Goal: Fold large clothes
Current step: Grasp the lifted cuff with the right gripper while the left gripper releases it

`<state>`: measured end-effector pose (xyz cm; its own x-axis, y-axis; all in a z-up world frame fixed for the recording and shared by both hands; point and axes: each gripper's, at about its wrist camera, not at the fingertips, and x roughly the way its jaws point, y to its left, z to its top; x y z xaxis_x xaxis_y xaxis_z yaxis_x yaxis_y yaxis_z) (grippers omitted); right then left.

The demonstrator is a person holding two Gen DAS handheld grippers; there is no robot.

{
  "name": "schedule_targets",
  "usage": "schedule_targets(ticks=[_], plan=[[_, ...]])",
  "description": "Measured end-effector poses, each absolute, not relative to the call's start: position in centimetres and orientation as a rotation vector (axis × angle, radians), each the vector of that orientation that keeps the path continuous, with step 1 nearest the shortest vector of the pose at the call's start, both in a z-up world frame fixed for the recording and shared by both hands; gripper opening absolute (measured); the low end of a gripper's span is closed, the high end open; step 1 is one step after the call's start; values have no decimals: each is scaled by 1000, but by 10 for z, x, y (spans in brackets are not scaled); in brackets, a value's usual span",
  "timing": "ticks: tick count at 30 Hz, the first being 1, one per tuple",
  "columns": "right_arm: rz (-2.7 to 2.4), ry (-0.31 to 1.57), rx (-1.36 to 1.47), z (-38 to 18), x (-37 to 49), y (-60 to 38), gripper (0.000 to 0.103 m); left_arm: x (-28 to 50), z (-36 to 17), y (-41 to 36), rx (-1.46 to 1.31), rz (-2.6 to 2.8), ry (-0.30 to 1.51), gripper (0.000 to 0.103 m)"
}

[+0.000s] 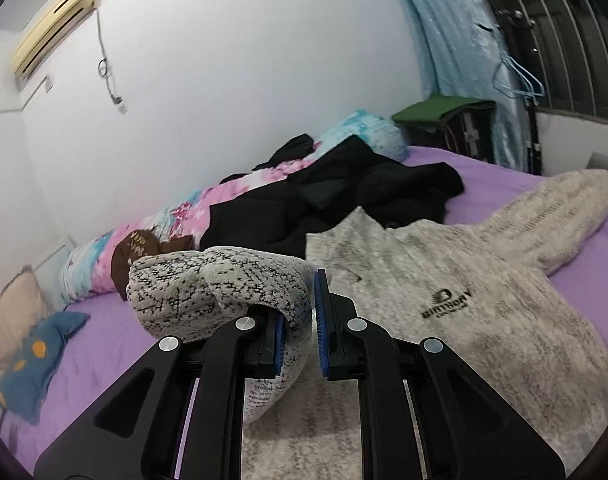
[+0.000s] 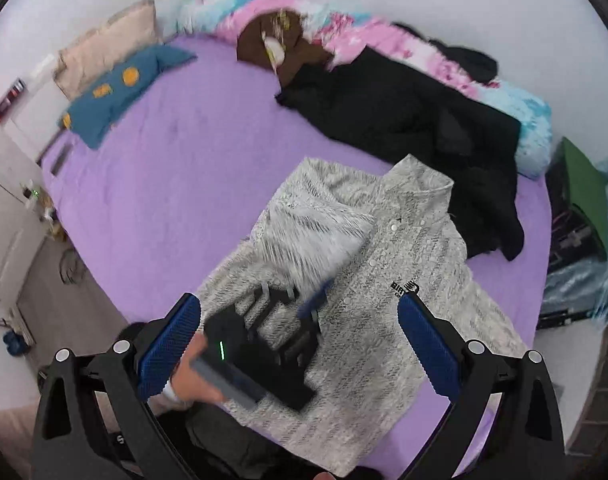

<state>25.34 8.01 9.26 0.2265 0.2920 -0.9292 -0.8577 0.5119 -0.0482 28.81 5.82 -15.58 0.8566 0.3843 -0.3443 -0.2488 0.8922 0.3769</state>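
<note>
A grey knit sweater (image 1: 443,280) with a dark chest logo lies front-up on the purple bed (image 1: 96,344); it also shows in the right wrist view (image 2: 403,320). My left gripper (image 1: 298,332) is shut on the sweater's left sleeve (image 1: 224,284) and holds it lifted and folded over the body; it appears from above, blurred, in the right wrist view (image 2: 304,300). The other sleeve (image 1: 563,212) lies spread out to the right. My right gripper (image 2: 300,344) is open and empty, held above the sweater's lower part.
A pile of black clothes (image 2: 403,120) lies beyond the sweater. A pink and blue quilt (image 2: 363,40) runs along the wall, with a brown garment (image 2: 280,44) on it. A blue pillow (image 2: 116,96) and beige pillow (image 2: 104,44) lie at the bed's head.
</note>
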Motion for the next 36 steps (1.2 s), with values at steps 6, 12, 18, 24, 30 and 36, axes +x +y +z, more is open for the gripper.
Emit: schedule_targets(ticks=[6, 12, 18, 24, 30, 36], plan=[[748, 1167, -916, 29, 279, 155, 97, 297, -167, 35, 387, 317, 440, 12], [645, 1150, -1220, -28, 260, 212, 97, 297, -171, 34, 419, 312, 446, 12], [497, 1098, -1481, -81, 246, 231, 97, 295, -168, 39, 413, 314, 450, 12], [415, 1128, -1504, -93, 266, 223, 59, 293, -172, 35, 457, 302, 454, 12], [506, 1136, -1344, -59, 283, 209, 16, 296, -178, 32, 499, 301, 473, 12], [654, 1169, -995, -3, 317, 172, 15, 295, -178, 41, 489, 347, 468, 45]])
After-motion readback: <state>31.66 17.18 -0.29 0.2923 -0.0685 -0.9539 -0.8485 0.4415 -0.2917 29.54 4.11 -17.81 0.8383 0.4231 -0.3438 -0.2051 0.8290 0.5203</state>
